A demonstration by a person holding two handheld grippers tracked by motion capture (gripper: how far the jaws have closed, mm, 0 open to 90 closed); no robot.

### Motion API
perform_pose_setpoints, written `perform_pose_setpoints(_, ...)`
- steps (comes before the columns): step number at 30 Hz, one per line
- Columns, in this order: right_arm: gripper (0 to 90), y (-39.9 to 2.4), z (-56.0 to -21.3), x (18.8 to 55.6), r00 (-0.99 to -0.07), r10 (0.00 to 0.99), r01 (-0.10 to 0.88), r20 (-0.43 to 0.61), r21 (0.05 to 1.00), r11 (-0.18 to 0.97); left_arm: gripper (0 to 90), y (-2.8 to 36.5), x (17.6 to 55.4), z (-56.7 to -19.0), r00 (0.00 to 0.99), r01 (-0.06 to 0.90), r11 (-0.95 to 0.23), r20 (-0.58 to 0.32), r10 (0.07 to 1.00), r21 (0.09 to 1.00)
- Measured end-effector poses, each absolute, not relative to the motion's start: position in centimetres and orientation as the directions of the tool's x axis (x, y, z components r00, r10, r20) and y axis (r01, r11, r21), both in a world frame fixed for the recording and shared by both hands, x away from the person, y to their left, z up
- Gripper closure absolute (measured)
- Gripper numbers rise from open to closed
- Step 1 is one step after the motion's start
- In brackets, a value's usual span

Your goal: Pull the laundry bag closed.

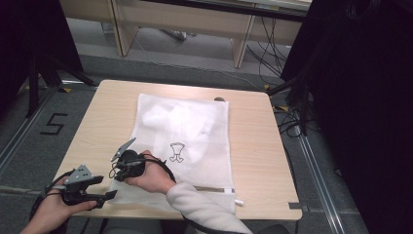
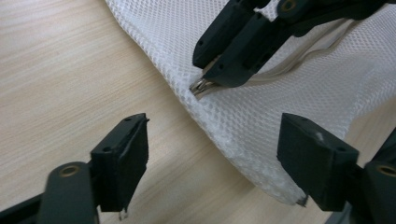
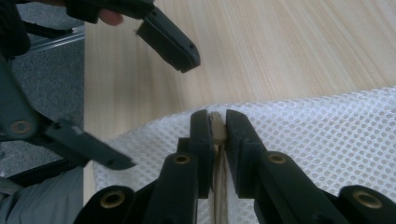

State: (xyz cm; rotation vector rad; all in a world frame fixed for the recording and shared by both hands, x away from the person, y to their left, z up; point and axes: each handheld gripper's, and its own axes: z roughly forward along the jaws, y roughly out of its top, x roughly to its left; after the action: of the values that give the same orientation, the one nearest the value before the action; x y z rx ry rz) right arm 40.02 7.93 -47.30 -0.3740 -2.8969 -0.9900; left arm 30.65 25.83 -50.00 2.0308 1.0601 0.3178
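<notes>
Right gripper [image 3: 215,133] clamped on zipper pull [image 2: 201,87] of mesh bag [image 1: 195,126] (table's near-left corner) — left gripper [image 2: 212,161] open; unzipping barely begun.

I see my left hand-held gripper [image 2: 212,163] low down, its two black jaws wide apart, one at 7 o'clock and one at 4 o'clock. Nothing is pinched between them. The white mesh bag [image 2: 289,98] lies on the wooden counter [image 2: 70,70], from 12 o'clock to 4 o'clock. At 1 o'clock my right hand-held gripper [image 2: 205,84] pinches the little metal zipper pull [image 2: 201,87] at the bag's edge.
</notes>
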Motion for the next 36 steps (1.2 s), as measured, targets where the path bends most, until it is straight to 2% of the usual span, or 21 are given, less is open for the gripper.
perform_pose_setpoints(3, 82.0, 7.7, -46.8, 39.9, -0.966, 0.217, 0.257, 0.141, 0.592, 0.764, 31.8, 25.7, 30.9, -50.1, 0.611, 0.597, -0.305, -0.174, 0.772, 0.742)
perform_pose_setpoints(15, 82.0, 7.3, -45.9, 39.8, -0.97, 0.211, 0.239, 0.118, 0.605, 0.759, 48.2, 24.8, 31.8, -50.6, 0.609, 0.632, -0.271, -0.25, 0.753, 0.726)
perform_pose_setpoints(19, 82.0, 7.2, -45.7, 39.7, -0.973, 0.202, 0.23, 0.115, 0.602, 0.764, 57.4, 24.6, 32.0, -50.6, 0.626, 0.631, -0.312, -0.229, 0.745, 0.71)
perform_pose_setpoints(20, 82.0, 7.2, -45.7, 39.7, -0.975, 0.191, 0.221, 0.115, 0.602, 0.767, 62.7, 24.5, 32.0, -50.6, 0.627, 0.637, -0.312, -0.237, 0.742, 0.705)
perform_pose_setpoints(23, 82.0, 7.1, -45.6, 39.7, -0.974, 0.198, 0.223, 0.108, 0.597, 0.77, 66.9, 24.4, 32.1, -50.6, 0.635, 0.635, -0.334, -0.223, 0.74, 0.697)
perform_pose_setpoints(29, 82.0, 6.7, -45.5, 39.7, -0.974, 0.193, 0.225, 0.117, 0.592, 0.774, 83.3, 24.3, 32.3, -50.4, 0.614, 0.661, -0.3, -0.266, 0.743, 0.688)
perform_pose_setpoints(33, 82.1, 6.4, -45.5, 39.8, -0.98, 0.176, 0.199, 0.098, 0.585, 0.786, 84.3, 24.1, 32.3, -50.4, 0.625, 0.652, -0.305, -0.264, 0.735, 0.695)
perform_pose_setpoints(34, 82.1, 6.3, -45.5, 39.6, -0.973, 0.192, 0.23, 0.127, 0.581, 0.78, 84.5, 24.1, 32.3, -50.4, 0.622, 0.653, -0.3, -0.267, 0.736, 0.695)
perform_pose_setpoints(36, 82.2, 6.1, -45.6, 39.7, -0.975, 0.192, 0.222, 0.115, 0.582, 0.782, 85.0, 24.3, 32.3, -50.2, 0.62, 0.652, -0.304, -0.258, 0.741, 0.694)
